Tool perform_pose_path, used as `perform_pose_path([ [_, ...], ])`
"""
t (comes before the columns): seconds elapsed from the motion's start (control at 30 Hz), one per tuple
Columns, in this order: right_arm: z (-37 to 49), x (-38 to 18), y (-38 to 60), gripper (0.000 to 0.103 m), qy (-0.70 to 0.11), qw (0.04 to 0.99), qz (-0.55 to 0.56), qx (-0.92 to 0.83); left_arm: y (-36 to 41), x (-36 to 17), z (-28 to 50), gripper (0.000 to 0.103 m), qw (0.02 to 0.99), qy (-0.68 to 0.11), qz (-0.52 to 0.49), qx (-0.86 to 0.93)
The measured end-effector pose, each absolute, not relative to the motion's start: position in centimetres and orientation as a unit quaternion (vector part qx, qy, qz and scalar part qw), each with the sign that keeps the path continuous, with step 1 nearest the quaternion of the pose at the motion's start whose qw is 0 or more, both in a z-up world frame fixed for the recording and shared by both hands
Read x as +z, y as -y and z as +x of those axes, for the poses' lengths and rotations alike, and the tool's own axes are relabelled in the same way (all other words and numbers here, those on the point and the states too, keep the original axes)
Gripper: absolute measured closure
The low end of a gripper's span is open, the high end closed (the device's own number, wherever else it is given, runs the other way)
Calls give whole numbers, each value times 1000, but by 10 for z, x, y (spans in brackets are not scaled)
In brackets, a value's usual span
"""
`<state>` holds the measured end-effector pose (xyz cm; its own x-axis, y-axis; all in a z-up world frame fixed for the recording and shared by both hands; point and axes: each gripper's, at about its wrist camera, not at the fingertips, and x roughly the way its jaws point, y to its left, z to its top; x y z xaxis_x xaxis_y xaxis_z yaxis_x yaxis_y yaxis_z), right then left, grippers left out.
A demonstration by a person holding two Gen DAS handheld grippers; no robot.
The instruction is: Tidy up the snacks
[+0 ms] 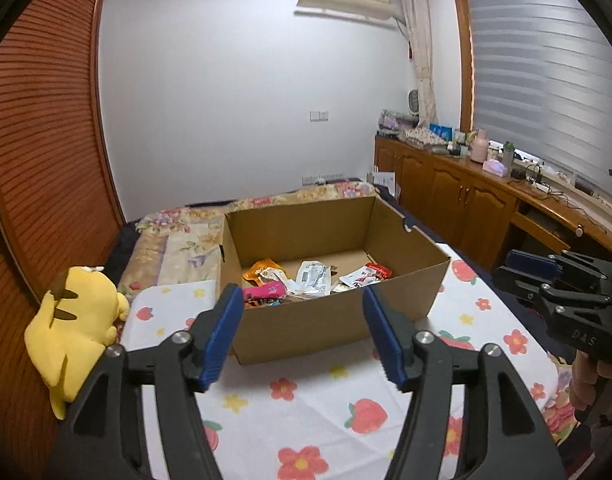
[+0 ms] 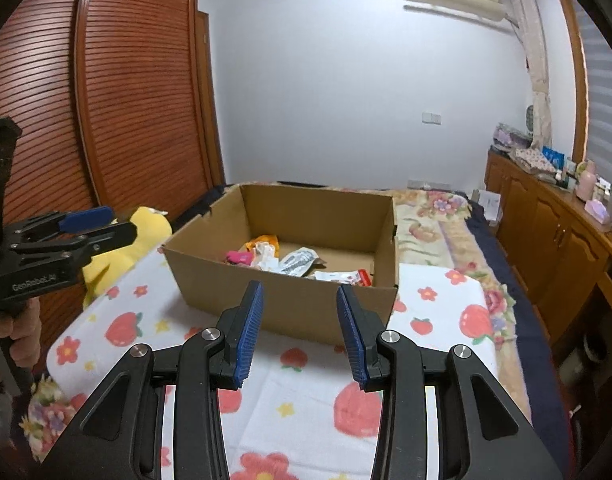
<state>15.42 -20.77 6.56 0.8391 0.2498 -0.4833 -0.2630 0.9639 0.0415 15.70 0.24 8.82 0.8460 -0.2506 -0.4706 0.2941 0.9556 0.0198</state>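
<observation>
The left gripper (image 1: 302, 336) hangs above a fruit-print cloth (image 1: 306, 400) on the bed, its blue pads spread apart and holding nothing. The right gripper (image 2: 300, 334) hangs alongside, likewise parted and empty. At 12 o'clock from both stands an open cardboard box (image 1: 330, 320), resting on the cloth, with the snack packets (image 1: 310, 278) heaped on its floor. A yellow plush toy (image 1: 78, 320) lies at 9 o'clock of the box; wooden cabinets (image 1: 458, 196) line the 3 o'clock side.
</observation>
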Motion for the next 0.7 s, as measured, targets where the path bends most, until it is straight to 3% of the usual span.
perform_pose_path([
  [0.07, 145, 68, 207, 63, -243, 961, -19, 129, -6, 91, 143, 23, 964, -223, 45, -139],
  [0.17, 134, 68, 205, 58, -233, 965, -22, 120, -7, 91, 128, 21, 967, -211, 49, -132],
  [0.37, 118, 61, 210, 44, -227, 968, -15, 108, -9, 91, 108, 6, 974, -191, 48, -111],
  [0.43, 111, 59, 210, 34, -225, 969, -17, 101, -9, 88, 103, 3, 976, -187, 49, -101],
  [0.5, 105, 58, 210, 16, -219, 971, -17, 97, -9, 86, 98, 0, 977, -186, 49, -94],
  [0.6, 96, 55, 211, 3, -209, 974, -17, 87, -10, 83, 93, 0, 977, -187, 48, -88],
  [0.7, 92, 54, 212, 0, -206, 975, -12, 80, -11, 80, 88, 0, 979, -184, 48, -77],
])
